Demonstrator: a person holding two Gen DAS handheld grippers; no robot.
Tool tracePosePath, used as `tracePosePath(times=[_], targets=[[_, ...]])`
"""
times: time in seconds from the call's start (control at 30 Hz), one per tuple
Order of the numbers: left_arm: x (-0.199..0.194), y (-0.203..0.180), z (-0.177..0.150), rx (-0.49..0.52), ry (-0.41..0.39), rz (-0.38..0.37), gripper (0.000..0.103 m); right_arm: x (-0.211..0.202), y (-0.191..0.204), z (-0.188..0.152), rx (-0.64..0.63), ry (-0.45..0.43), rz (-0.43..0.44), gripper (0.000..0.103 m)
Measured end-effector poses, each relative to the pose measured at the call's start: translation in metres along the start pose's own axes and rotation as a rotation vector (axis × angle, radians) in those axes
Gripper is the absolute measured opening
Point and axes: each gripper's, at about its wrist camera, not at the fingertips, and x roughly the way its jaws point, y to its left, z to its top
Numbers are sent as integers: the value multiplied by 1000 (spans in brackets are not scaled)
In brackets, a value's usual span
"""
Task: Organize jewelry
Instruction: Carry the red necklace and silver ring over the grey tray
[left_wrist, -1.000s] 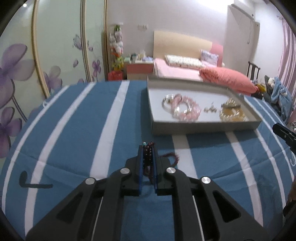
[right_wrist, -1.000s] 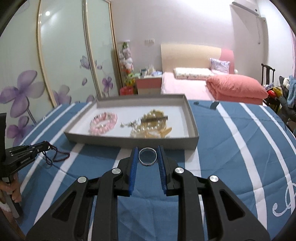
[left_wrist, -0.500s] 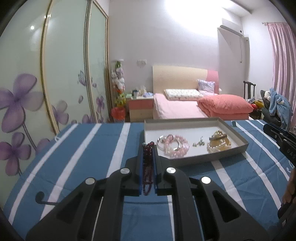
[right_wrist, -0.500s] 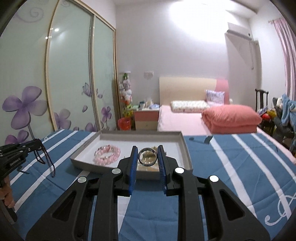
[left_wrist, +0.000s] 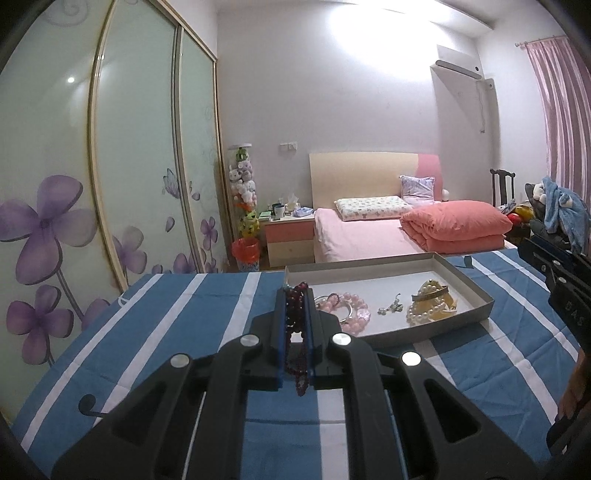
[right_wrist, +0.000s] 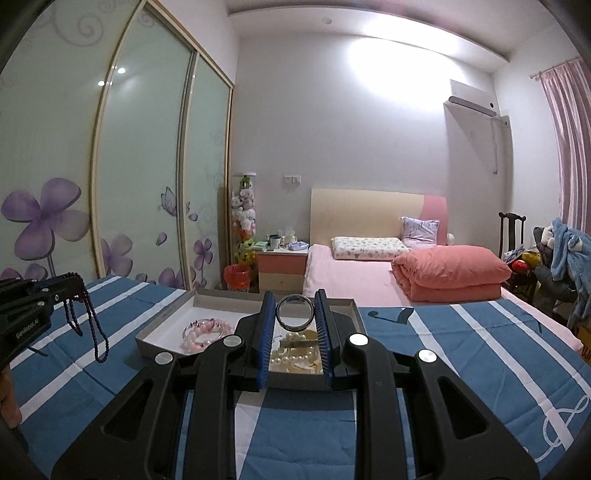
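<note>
left gripper (left_wrist: 295, 295) pinches dark red beads (left_wrist: 294, 314) before the tray (left_wrist: 476, 291).

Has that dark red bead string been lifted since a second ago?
Yes. The dark red bead string lay partly on the striped blue cloth before; now it dangles clear above it from the left gripper.

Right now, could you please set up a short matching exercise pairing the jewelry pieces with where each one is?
Things:
1. dark red bead string
2. silver ring
3. pink bead bracelet
4. pearl strand

Places:
A. in the tray, right part
B. clamped in the right gripper
C. in the tray, left part
D. hanging from the shut left gripper

Pairs: 1-D, 2-B, 3-C, 4-A
</note>
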Motion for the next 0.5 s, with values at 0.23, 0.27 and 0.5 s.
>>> tracePosePath(times=[0.23, 0.27, 0.5], targets=[[1, -7, 2, 0, -13, -22, 10, -1, -1, 2, 9, -21, -9, 23], [1, -8, 2, 1, -15, -22, 10, -1, -2, 3, 10, -24, -11, 23], [2, -17, 3, 21, -33, -27, 10, -1, 0, 4, 7, -37, -14, 23]])
